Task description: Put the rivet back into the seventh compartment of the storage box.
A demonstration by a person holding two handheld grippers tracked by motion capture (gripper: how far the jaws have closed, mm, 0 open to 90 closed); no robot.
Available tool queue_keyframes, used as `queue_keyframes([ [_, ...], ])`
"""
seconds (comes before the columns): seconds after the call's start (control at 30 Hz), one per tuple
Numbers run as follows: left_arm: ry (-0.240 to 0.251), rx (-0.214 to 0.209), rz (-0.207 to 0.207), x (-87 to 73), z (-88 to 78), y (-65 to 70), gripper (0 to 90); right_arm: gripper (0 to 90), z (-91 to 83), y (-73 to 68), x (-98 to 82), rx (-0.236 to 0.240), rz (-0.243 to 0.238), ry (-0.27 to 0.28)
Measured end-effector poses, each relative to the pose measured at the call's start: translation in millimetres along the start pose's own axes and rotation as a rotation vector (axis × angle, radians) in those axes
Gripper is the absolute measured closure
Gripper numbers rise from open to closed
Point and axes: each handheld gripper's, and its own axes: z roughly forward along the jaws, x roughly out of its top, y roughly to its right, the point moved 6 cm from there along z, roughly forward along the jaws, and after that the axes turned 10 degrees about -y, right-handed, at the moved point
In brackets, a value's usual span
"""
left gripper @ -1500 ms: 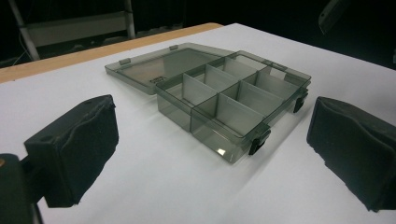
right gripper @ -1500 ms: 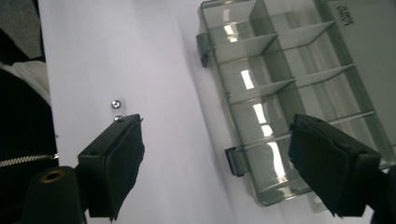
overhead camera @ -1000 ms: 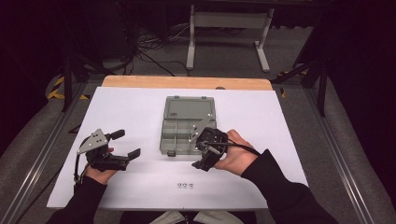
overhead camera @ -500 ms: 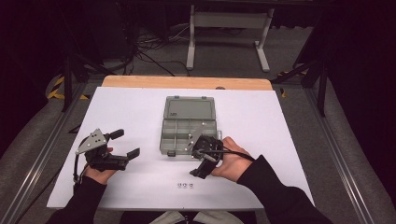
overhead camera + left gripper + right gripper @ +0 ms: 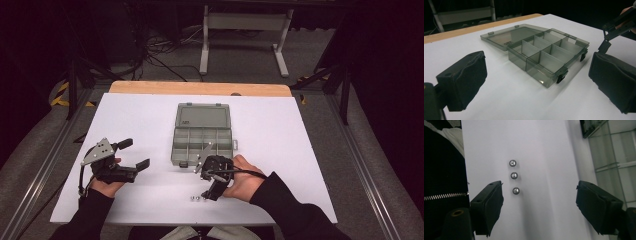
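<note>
Hovering over 3 small metal balls [image 5: 514, 175], rt gripper [image 5: 214, 187] w/ jaws spread wide, nothing pinched.

Lying open mid-table: smoky translucent plastic organizer box [image 5: 202, 144], lid [image 5: 202, 116] flat behind, thin dividers, black latches; compartments looking empty in left gripper view. Sitting in a row on white sheet [image 5: 280, 150] near front edge, shiny round balls. Resting left of box, lt gripper [image 5: 131, 154], padded black jaws spread, holding nothing.
</note>
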Motion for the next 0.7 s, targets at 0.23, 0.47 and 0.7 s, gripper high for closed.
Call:
queue_keyframes([
  [0.23,-0.001,-0.003,-0.002,-0.4,0.7,0.0,2.2,22.7,9.2,-5.9,-1.0,0.019,-0.008,-0.023],
  [0.47,-0.002,-0.002,0.000,-0.5,0.9,-0.1,2.2,23.3,14.1,-9.2,-0.5,0.031,-0.024,-0.030],
  [0.7,-0.001,-0.003,-0.003,-0.5,0.7,0.0,2.2,25.4,18.6,-12.0,-1.0,0.034,-0.030,-0.046],
])
